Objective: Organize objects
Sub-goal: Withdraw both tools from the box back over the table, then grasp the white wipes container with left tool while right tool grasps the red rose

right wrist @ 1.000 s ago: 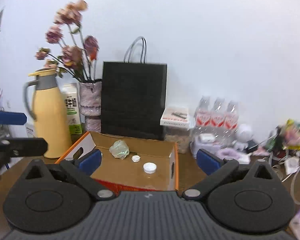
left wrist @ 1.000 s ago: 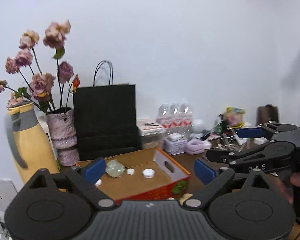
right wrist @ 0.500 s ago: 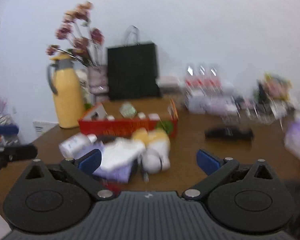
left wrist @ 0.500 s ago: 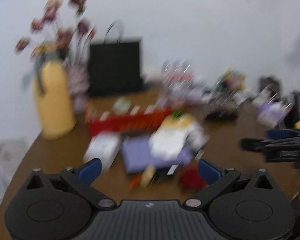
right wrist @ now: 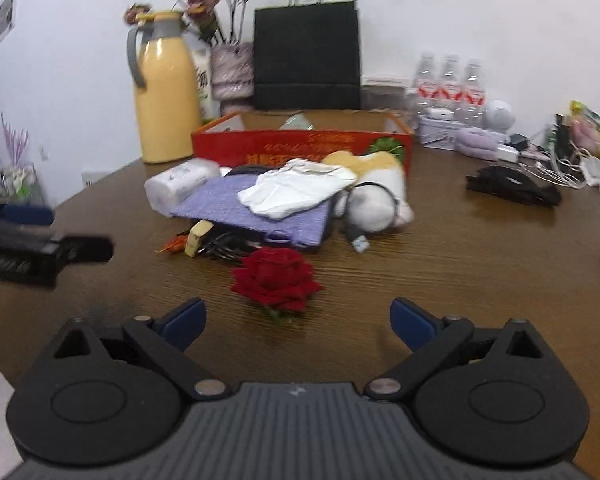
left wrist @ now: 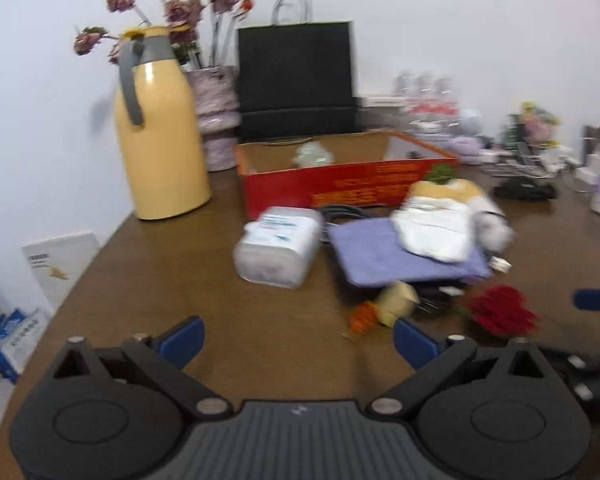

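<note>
Over the cluttered desk [right wrist: 480, 264], both my grippers have dropped from box height, left gripper [left wrist: 296, 334] jaws wide, right gripper [right wrist: 298, 320] jaws empty and closing toward the red rose [right wrist: 276, 276] lying just ahead, outside the red cardboard box [right wrist: 300, 148].

Yellow print on red box [right wrist: 300, 148] front, blurred; nothing legible.
</note>
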A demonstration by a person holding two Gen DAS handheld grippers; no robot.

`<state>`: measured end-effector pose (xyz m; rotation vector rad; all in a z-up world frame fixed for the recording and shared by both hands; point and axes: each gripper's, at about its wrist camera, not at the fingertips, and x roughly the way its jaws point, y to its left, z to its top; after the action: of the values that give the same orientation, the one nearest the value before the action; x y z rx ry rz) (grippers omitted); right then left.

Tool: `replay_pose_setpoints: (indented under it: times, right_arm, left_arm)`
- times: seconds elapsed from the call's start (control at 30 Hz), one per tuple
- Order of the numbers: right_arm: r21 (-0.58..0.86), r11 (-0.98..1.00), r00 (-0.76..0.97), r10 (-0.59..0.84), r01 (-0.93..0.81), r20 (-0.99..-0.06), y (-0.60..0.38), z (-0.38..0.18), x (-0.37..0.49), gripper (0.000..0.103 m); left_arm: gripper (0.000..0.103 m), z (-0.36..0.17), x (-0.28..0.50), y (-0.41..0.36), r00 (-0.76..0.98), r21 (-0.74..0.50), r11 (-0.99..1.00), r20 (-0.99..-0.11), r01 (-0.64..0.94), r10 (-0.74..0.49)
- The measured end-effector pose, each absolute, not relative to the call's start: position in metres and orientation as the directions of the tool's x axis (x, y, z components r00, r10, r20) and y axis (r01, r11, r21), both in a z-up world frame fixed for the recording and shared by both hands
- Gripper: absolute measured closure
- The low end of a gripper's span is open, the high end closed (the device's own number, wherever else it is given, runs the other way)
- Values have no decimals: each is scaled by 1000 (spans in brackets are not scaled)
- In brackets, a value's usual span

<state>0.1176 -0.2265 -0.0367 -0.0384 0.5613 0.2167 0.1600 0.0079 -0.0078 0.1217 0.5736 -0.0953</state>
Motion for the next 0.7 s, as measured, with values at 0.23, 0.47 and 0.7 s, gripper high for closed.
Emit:
replay_pose_setpoints:
  times: [0.23,0.47,0.7]
  right_arm:
    - [34,975,787,198,-220,-585,-213,-48,161,43]
    - [53,984,791,168,-169,-588,-225,-50,176,55]
    - [82,985,791,172,-153,-587,-232,-50,179,59]
  left_arm:
    - [4,-3,237,8,865,140,979,-499,145,-56]
    - [15,-26,311,21,774,51,986,-626,160,-93]
    - [38,-28,313,32,772,-37,988,-620,150,-140]
